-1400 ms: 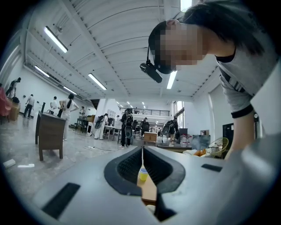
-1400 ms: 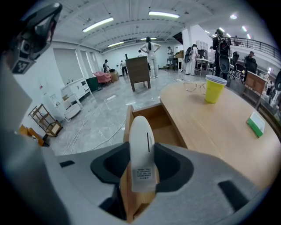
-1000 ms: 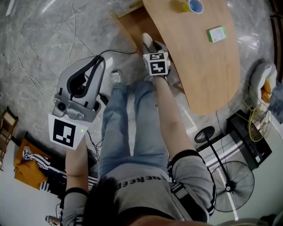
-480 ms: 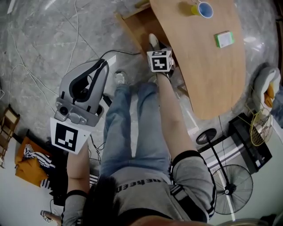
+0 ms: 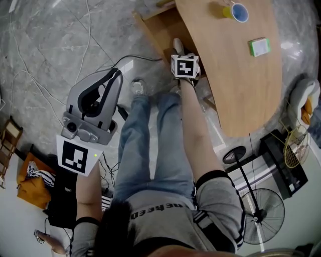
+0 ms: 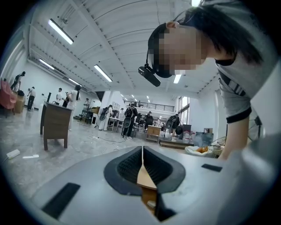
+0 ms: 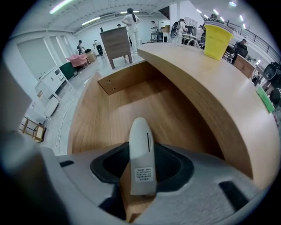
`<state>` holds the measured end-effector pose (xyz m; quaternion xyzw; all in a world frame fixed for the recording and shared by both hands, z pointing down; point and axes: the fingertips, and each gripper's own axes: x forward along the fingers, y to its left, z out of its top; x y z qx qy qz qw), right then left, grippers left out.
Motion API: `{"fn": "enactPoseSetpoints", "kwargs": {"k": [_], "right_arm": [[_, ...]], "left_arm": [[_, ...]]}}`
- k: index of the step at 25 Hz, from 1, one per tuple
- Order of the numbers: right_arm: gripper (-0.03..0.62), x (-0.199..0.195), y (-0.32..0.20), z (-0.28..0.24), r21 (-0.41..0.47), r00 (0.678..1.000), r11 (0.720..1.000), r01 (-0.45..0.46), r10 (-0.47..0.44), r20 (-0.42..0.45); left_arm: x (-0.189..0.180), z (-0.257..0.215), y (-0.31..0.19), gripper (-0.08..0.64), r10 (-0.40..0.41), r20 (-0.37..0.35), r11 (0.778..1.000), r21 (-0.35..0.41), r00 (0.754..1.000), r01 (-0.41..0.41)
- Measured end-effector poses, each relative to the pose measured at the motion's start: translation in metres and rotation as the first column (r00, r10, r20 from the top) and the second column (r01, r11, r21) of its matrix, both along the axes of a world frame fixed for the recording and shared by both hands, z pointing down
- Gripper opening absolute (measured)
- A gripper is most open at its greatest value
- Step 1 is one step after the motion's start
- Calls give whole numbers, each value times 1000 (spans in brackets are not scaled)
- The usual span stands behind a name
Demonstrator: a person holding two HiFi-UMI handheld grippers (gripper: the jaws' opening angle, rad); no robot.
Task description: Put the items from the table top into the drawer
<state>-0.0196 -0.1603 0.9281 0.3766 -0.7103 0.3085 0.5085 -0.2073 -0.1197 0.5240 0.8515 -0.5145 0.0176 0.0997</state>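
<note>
My right gripper [image 7: 141,169] is shut on a slim white handheld device [image 7: 141,154] with a small label, tip pointing forward. It hangs over the near end of the open wooden drawer [image 7: 131,105], which looks bare inside. In the head view that gripper's marker cube [image 5: 183,66] sits at the table's left edge, the device's tip [image 5: 178,45] over the drawer [image 5: 158,25]. On the table top [image 5: 235,75] stand a yellow cup [image 5: 236,11] and a green box [image 5: 260,46]. My left gripper [image 5: 113,78] is held off over the floor, its jaws [image 6: 142,162] shut on nothing.
Cables run over the marble floor [image 5: 60,45]. A standing fan [image 5: 263,206] and a black rack [image 5: 281,160] are to the right of the person's legs [image 5: 150,140]. An orange bag [image 5: 30,185] lies at the left. The curved table edge [image 7: 193,101] overhangs the drawer's right side.
The right gripper has moved forward along the table's edge with the white device, further over the drawer. The left gripper has stayed about where it was.
</note>
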Motion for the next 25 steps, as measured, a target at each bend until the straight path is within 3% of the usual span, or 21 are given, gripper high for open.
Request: {"fn": "enactPoseSetpoints", "kwargs": {"k": [7,14,18,21,25], "right_arm": [[195,0,1,3,-26,999,999,-34,34,14],[202,-7,1,-14,-1,995,999,-38,38,91],[114,-3,0,-38,41,990,996,-77,71,125],[3,6,-1,-60,84,984,990,-113,100,150],[3,13,3,-97,127,965,978,-167,136,223]], "left_arm": [[-1,2,0,14,-8,5,1000,-8,1000,8],[4,-4,1,14,2,9,1000,1,1000,-2],[10,-13,2,14,18,5,1000,18,1000,-18],[18,-21,3,14,39,-1,999,35,999,-39],[24,-33,4,14,58,-25,997,52,998,-57]]}}
